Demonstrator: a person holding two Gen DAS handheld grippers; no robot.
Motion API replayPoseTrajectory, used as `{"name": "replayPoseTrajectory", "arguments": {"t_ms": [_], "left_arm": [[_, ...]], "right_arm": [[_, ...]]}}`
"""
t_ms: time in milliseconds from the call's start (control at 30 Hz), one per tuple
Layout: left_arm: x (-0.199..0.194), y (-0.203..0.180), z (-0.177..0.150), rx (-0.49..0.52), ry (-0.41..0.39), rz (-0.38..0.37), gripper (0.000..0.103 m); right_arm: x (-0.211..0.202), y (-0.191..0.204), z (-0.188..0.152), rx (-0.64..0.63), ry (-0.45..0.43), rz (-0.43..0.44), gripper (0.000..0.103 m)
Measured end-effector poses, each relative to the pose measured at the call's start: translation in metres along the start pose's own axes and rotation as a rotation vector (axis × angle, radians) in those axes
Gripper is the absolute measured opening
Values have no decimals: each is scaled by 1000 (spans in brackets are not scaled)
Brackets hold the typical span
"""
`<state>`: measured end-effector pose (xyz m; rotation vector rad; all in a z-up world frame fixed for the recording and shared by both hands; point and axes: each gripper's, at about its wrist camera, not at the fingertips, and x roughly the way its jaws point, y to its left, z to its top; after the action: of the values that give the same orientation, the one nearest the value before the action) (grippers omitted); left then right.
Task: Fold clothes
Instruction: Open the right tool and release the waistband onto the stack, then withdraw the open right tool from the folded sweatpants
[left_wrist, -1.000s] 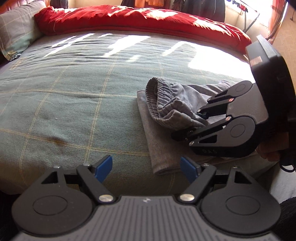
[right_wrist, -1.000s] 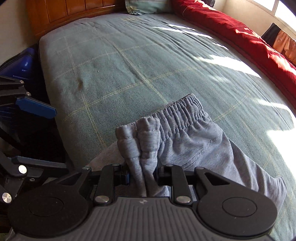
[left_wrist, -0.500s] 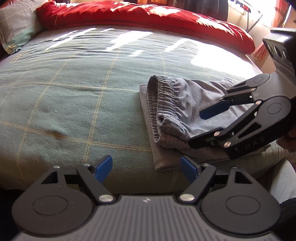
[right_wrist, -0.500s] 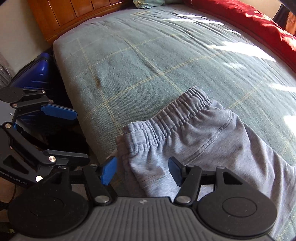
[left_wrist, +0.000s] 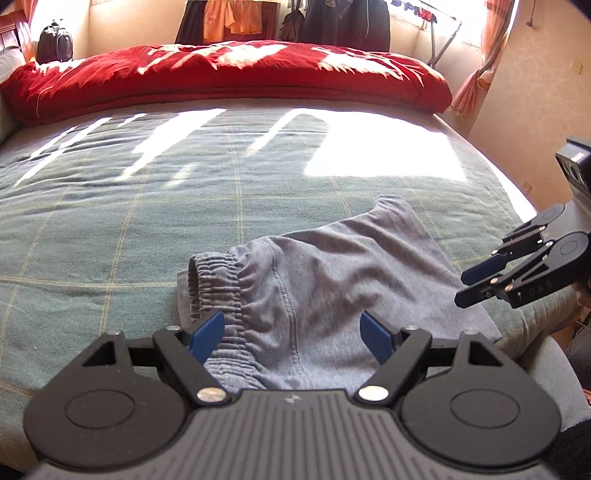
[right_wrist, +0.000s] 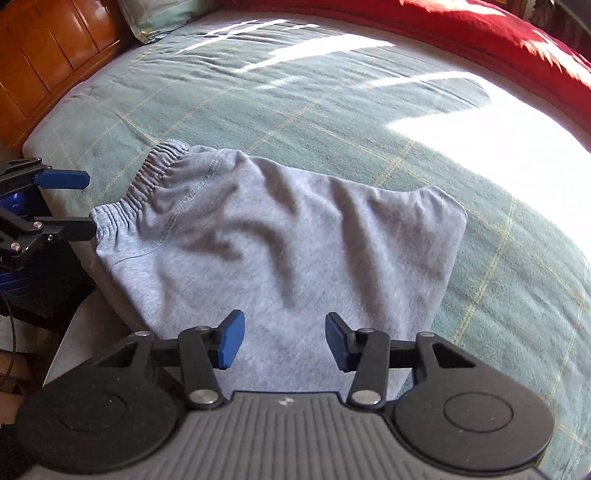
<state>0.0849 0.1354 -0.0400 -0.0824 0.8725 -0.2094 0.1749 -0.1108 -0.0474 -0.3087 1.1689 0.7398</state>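
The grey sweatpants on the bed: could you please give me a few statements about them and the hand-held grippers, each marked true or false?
1. The grey sweatpants lie on the green checked bedspread. True.
2. The right hand-held gripper is clamped on the waistband. False: it is open, holding nothing.
3. The left hand-held gripper is open. True.
4. The elastic waistband is on the side nearer the left hand-held gripper. True.
5. The red quilt covers the sweatpants. False: it lies along the bed's far edge.
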Motion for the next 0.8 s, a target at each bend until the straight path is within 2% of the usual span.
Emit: {"name": "replayPoseTrajectory", "arguments": {"t_ms": [133, 200, 267, 300, 400, 467, 567, 667, 800], "left_arm": [[28, -5, -7, 14, 60, 28, 80], [44, 4, -22, -11, 146, 69, 80], [53, 15, -39, -13, 196, 132, 81], [53, 20, -43, -35, 207, 139, 84], [40, 32, -46, -141, 204, 102, 83], [29, 19, -38, -80, 167, 115, 81], [22, -9, -29, 24, 141, 101, 81], [15, -37, -19, 127, 116, 87, 81], [18, -72, -15, 218, 97, 11, 82]], "right_arm": [[4, -28, -26, 82, 25, 8, 35], [10, -35, -36, 99, 44, 13, 35], [19, -40, -44, 102, 76, 13, 35], [23, -43, -48, 103, 92, 13, 36], [22, -46, -52, 80, 97, 14, 36], [12, -47, -49, 44, 80, -7, 36], [-9, -47, -43, -58, 43, -60, 37], [-31, -41, -41, -248, 22, -134, 44], [-40, -19, -64, -494, 44, -135, 54]]}}
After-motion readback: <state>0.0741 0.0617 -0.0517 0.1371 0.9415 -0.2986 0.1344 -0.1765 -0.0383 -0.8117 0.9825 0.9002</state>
